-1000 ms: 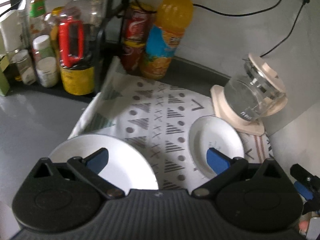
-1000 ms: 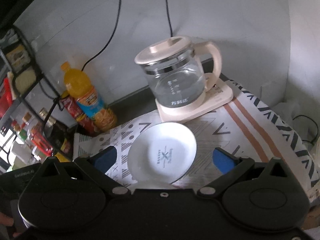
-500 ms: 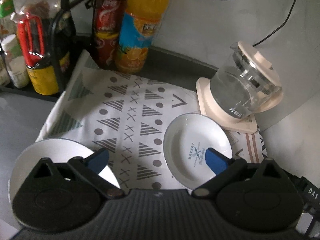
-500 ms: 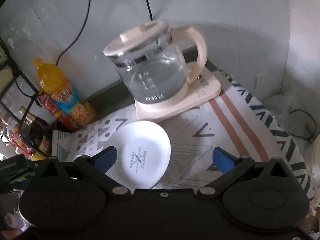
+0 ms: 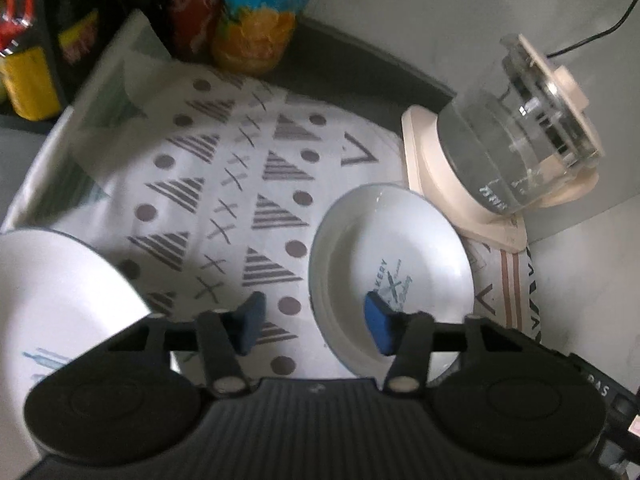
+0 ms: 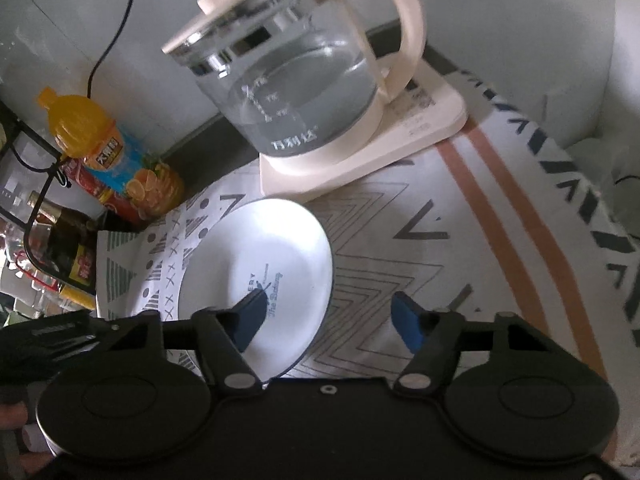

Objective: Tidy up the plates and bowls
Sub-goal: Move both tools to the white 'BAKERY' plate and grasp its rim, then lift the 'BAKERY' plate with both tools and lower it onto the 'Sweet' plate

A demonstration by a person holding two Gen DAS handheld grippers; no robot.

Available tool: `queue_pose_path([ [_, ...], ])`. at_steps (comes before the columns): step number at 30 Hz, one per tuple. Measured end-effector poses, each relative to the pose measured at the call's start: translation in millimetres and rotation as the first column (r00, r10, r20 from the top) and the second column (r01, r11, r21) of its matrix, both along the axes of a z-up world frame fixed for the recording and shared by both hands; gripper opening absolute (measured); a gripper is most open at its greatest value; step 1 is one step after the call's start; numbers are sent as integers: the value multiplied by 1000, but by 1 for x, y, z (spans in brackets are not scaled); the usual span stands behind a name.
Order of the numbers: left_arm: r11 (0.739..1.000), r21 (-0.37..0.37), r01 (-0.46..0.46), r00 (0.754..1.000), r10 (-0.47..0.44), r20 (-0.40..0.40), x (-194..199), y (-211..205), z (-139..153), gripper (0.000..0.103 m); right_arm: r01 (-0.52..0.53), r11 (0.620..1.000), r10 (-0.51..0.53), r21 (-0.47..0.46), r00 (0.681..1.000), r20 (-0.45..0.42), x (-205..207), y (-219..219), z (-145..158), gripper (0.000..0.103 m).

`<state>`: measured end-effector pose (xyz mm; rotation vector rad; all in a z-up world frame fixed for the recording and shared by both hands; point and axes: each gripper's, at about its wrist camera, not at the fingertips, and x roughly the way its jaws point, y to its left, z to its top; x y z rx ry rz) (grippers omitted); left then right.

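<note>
Glass kettle (image 6: 296,92): on its cream base, water inside.
Plate (image 6: 260,280): on the patterned cloth (image 6: 420,248), beside the kettle.
Left claw (image 5: 314,322): spread, empty, right pad over the plate's near rim.
Right claw (image 6: 330,320): spread, empty, left pad over the plate.
Bowl (image 5: 52,304): white, left of the left claw.

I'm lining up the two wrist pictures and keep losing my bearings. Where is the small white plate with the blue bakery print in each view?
Left wrist: small plate lies right of centre on the patterned cloth, behind the right fingertip.
Right wrist: the same plate lies left of centre, behind the left fingertip.
Shared landmark: the glass kettle on its cream base, just beyond the plate.
</note>
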<state>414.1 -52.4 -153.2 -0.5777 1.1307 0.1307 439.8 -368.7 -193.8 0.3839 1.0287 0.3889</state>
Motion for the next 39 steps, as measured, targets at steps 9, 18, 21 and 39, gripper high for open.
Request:
queue_pose_path([
  [9, 998, -59, -23, 995, 17, -99, 18, 1, -40, 20, -79, 997, 80, 18, 992, -93, 31, 15, -35, 44],
  [18, 995, -96, -27, 991, 13, -137, 29, -4, -50, 12, -142, 989, 146, 38, 983, -116, 43, 23, -49, 19],
  [21, 993, -110, -33, 989, 16, -145, 33, -4, -53, 11, -145, 988, 151, 55, 980, -127, 46, 23, -52, 14],
  [39, 996, -55, -77, 996, 74, -52, 31, -4, -12, 12, -227, 971, 227, 81, 974, 7, 43, 21, -2, 13],
])
